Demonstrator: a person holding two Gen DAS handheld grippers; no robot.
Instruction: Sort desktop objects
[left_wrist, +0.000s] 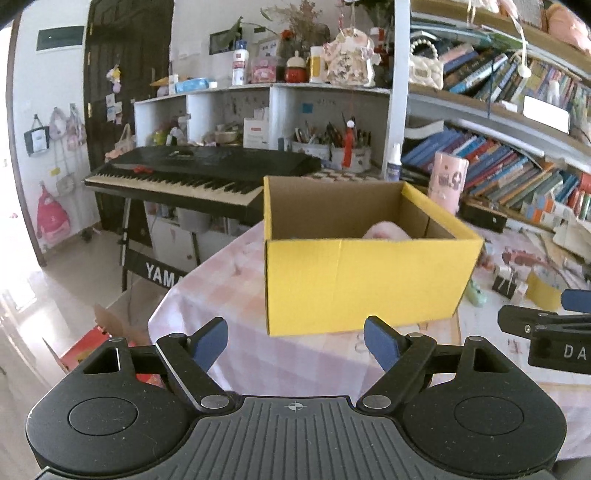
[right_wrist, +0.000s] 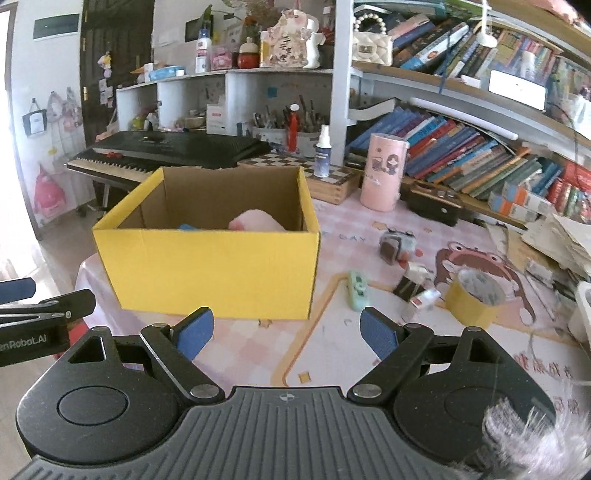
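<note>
Sorting looks partly done: the yellow box (right_wrist: 207, 266) on the bench (right_wrist: 258, 347) already holds a pink plush (right_wrist: 255, 223) and something blue. Loose to its right lie a green case (right_wrist: 357, 291), binder clips (right_wrist: 413, 284), a small toy (right_wrist: 397, 243) and a tape roll (right_wrist: 474, 299). Left tool (left_wrist: 295, 341) and right tool (right_wrist: 286, 332) both stand spread, holding nothing. Readable: "YAMA" on the keyboard stand (left_wrist: 162, 277); "DAY" on the cloth.
</note>
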